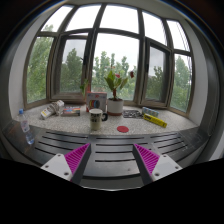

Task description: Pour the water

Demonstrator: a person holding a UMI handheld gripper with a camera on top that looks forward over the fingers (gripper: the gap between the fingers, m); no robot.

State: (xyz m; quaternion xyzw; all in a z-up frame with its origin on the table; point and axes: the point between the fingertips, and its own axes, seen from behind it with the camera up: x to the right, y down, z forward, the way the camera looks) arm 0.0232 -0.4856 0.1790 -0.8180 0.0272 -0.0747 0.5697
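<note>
My gripper is open and empty, its two magenta-padded fingers spread wide, well back from a bay-window sill. On the sill stands a dark mug just left of centre, beyond the fingers. A clear plastic bottle stands at the far left of the sill. A red round coaster or lid lies on the sill right of the mug.
A potted plant in a white pot stands behind the mug. A pink box, a rolled paper and books lie to the left; a yellow object lies to the right. A slatted grey ledge runs below the sill.
</note>
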